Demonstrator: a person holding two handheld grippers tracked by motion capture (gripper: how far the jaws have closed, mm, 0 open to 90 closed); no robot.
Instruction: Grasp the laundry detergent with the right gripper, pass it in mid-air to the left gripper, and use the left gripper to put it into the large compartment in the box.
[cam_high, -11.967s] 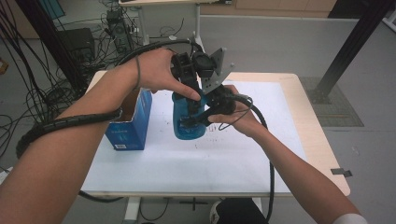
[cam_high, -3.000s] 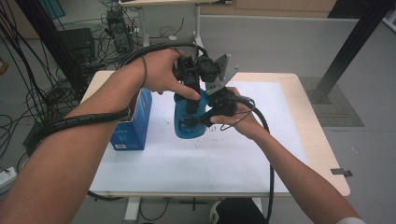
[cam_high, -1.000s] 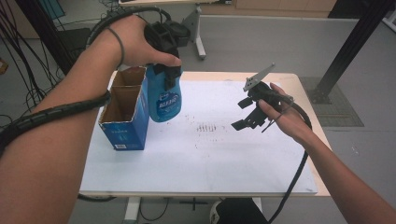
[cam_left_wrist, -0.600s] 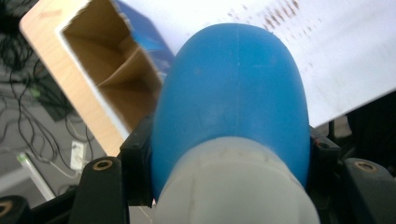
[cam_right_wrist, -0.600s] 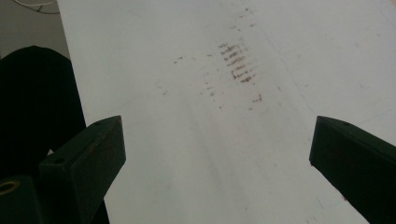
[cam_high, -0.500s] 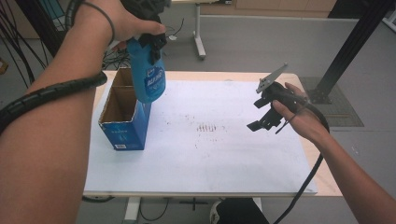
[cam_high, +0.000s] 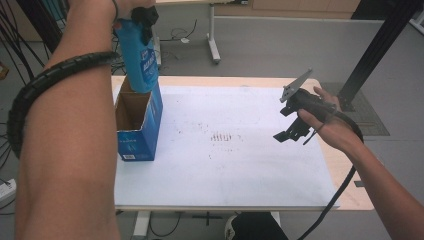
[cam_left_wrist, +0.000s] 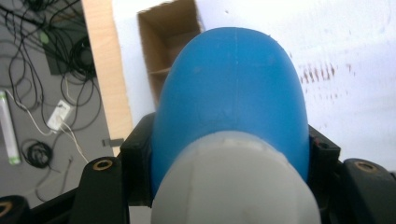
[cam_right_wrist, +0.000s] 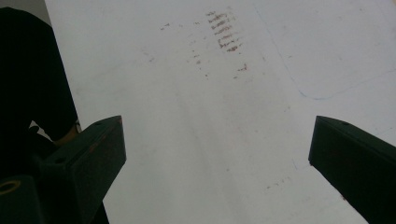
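Blue bottle lifted higher over box, left claw pinching it, right claw spread.

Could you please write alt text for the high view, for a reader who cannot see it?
The left claw holds a blue bottle upright above an open blue cardboard box at the left edge of a white-topped table. At the right, the right claw hangs open over the table, holding nothing.

A white sheet covers most of the wooden table and bears a patch of reddish-brown marks near its middle. Black cables and a white adapter lie tangled on the grey floor beside the table.
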